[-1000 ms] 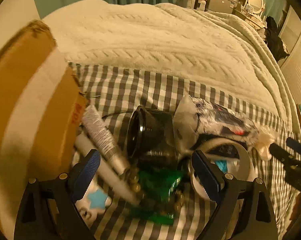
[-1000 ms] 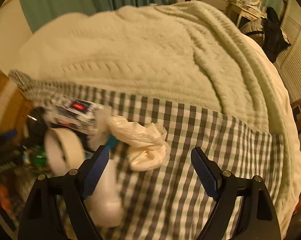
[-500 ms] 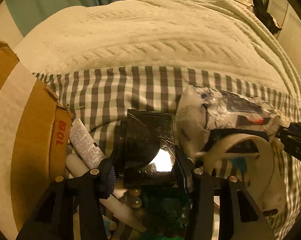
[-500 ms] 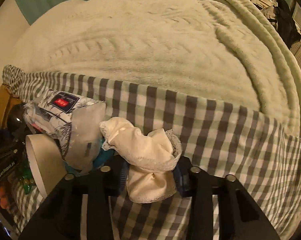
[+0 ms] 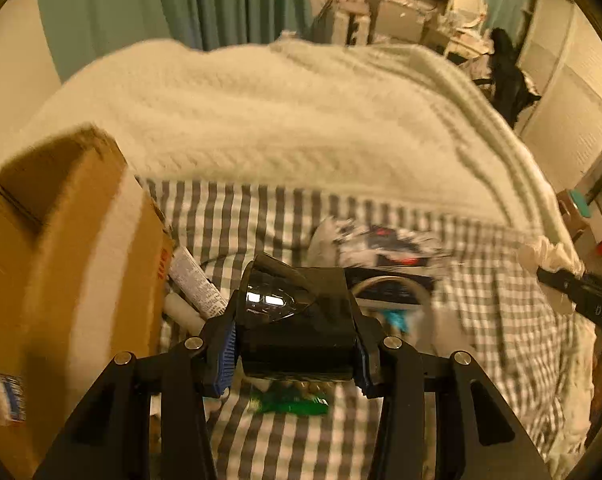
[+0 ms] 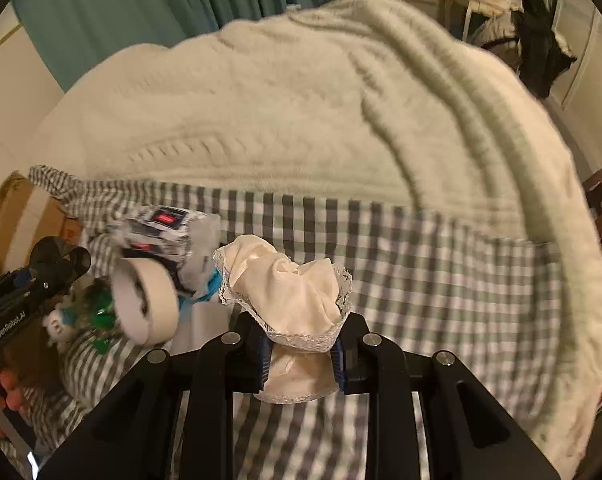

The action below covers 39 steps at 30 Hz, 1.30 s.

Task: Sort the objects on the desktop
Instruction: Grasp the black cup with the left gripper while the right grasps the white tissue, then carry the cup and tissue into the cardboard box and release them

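Note:
My left gripper (image 5: pixel 295 354) is shut on a black plastic cup (image 5: pixel 297 316), lifted above the checked cloth (image 5: pixel 261 216). My right gripper (image 6: pixel 301 356) is shut on a cream lace-edged cloth (image 6: pixel 285 292), held above the checked cloth (image 6: pixel 421 280). It also shows at the right edge of the left wrist view (image 5: pixel 549 256). On the checked cloth lie a patterned packet (image 5: pixel 385 244), a white tape roll (image 6: pixel 145 300), a tube (image 5: pixel 197 284) and a green wrapper (image 5: pixel 289 402).
A cardboard box (image 5: pixel 61 264) stands at the left. A cream knitted blanket (image 5: pixel 293 120) covers the bed behind. Furniture and clutter stand at the far right of the room (image 5: pixel 421 4). The left gripper and holding hand show in the right wrist view (image 6: pixel 25 292).
Both grippers closed from open: the left on the black cup, the right on the lace cloth. Both have since lifted their objects off the checked cloth.

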Each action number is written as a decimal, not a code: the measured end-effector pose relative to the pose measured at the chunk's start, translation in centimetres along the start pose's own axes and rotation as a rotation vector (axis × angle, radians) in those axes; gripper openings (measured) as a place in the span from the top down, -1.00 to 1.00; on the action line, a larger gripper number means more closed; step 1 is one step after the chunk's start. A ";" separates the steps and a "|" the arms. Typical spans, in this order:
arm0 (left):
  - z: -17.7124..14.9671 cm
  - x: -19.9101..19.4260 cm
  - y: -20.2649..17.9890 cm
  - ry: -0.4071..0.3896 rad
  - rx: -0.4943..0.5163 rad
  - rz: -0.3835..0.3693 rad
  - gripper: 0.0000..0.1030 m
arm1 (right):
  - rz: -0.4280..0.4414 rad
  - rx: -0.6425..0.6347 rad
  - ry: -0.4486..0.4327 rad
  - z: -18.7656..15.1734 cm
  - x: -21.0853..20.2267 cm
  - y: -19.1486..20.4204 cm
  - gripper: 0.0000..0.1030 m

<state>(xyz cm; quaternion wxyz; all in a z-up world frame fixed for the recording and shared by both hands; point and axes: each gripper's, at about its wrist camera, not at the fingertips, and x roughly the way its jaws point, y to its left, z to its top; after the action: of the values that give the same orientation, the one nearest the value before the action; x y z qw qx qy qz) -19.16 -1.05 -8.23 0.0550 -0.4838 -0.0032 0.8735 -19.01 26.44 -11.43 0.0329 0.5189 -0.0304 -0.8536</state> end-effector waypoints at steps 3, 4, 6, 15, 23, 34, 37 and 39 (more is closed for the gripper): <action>0.7 -3.5 0.3 -0.037 0.012 -0.015 0.10 | -0.011 -0.033 -0.050 0.8 -4.2 1.4 0.55; 1.1 -5.3 0.7 -0.053 0.009 -0.022 0.10 | -0.007 -0.044 -0.066 1.1 -5.6 1.8 0.55; 1.8 -7.6 1.5 -0.075 0.002 -0.040 0.10 | 0.000 -0.079 -0.105 1.7 -8.5 3.5 0.55; 4.3 -17.6 9.5 -0.149 -0.071 -0.016 0.10 | 0.095 -0.337 -0.242 5.1 -19.8 16.6 0.55; 3.9 -19.6 17.6 -0.194 -0.158 0.035 0.10 | 0.307 -0.417 -0.216 7.1 -19.9 28.9 0.55; 0.6 -12.7 24.7 -0.026 -0.203 0.134 0.10 | 0.390 -0.420 -0.030 6.4 -8.1 38.3 0.55; 0.6 -12.3 25.9 -0.030 -0.238 0.099 0.10 | 0.397 -0.400 -0.026 6.7 -7.2 38.8 0.44; 0.5 -12.3 26.1 -0.036 -0.247 0.077 0.08 | 0.410 -0.373 -0.037 6.7 -7.0 39.0 -0.02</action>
<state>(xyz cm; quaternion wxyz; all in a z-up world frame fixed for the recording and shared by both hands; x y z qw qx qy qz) -15.53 -28.15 0.87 -0.0388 -0.4707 -0.0931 0.8765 -20.82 -11.69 1.23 0.2994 0.4714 0.0222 -0.8293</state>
